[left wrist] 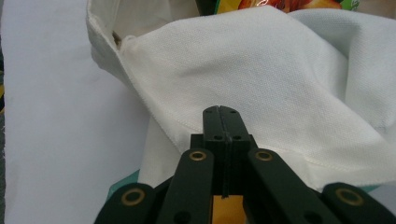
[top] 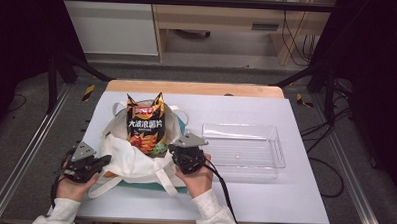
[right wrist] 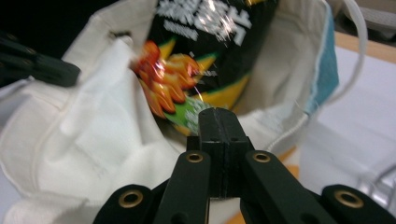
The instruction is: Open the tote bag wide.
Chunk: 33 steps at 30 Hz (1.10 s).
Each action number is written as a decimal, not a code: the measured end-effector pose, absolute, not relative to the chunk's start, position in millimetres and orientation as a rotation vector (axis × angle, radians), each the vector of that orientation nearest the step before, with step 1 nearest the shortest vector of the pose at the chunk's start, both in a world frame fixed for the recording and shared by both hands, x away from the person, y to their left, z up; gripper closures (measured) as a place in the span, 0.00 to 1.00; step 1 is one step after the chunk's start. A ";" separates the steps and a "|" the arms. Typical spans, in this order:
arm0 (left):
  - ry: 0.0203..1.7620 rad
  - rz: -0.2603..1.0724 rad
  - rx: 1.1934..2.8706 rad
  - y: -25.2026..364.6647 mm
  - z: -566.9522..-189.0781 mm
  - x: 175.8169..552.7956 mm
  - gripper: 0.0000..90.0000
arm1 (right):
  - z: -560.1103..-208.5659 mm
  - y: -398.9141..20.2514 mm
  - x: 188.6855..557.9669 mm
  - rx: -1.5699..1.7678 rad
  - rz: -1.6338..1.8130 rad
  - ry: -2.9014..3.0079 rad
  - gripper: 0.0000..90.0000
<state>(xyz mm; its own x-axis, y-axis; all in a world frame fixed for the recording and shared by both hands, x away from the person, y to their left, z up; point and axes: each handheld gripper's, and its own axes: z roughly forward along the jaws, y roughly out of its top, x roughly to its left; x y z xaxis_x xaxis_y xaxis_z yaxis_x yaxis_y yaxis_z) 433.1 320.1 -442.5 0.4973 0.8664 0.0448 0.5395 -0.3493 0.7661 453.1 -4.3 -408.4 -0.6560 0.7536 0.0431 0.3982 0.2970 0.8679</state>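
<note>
Two hand-held grippers work at a cloth bag [top: 135,157] that lies on the white surface [top: 263,194], its mouth turned away from the person. A dark bag of crisps [top: 147,125] stands upright in that mouth, its top sticking out well above the cloth and its lower part sunk inside.

The left hand-held gripper [top: 103,161] sits at the bag's near left corner, held by the person's left hand [top: 74,180]. In the left gripper view its jaws are pressed together with nothing between them, and the tip [left wrist: 223,112] rests against or just above the cream cloth [left wrist: 261,74]; I cannot tell whether it touches. The bag's seam runs just under the tip.

The right hand-held gripper [top: 174,150] is at the bag's right side, near the rim of the mouth, carried by the right hand [top: 198,177]. In the right gripper view its jaws are also closed on nothing, and the tip [right wrist: 218,114] points at the lower green and orange part of the crisps [right wrist: 196,65], just in front of the packet. The bag's cloth [right wrist: 84,130] folds around the packet on both sides, and a white strap [right wrist: 359,51] loops off to the right.

A clear plastic tray [top: 280,160] lies on the surface just right of the bag, beside the right hand.
</note>
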 end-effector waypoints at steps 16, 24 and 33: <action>1.165 0.578 2.089 324.4 -452.2 422.0 1.00 | -459.3 -24.8 434.1 1.185 1.219 2.218 1.00; 1.150 0.605 1.993 329.9 -437.4 426.8 1.00 | -468.1 -24.6 433.2 1.196 1.205 2.215 1.00; 1.163 0.734 1.879 334.6 -408.8 474.1 1.00 | -471.1 -26.4 431.2 1.199 1.211 2.210 1.00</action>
<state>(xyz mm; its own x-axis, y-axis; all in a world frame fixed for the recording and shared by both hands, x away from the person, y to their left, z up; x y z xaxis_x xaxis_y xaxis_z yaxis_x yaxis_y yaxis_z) 474.1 334.6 -408.8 0.4113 0.9091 0.0664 0.4507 -0.2662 0.8521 431.2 -26.4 -471.1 -0.5810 0.8090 0.0889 0.5104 0.2771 0.8141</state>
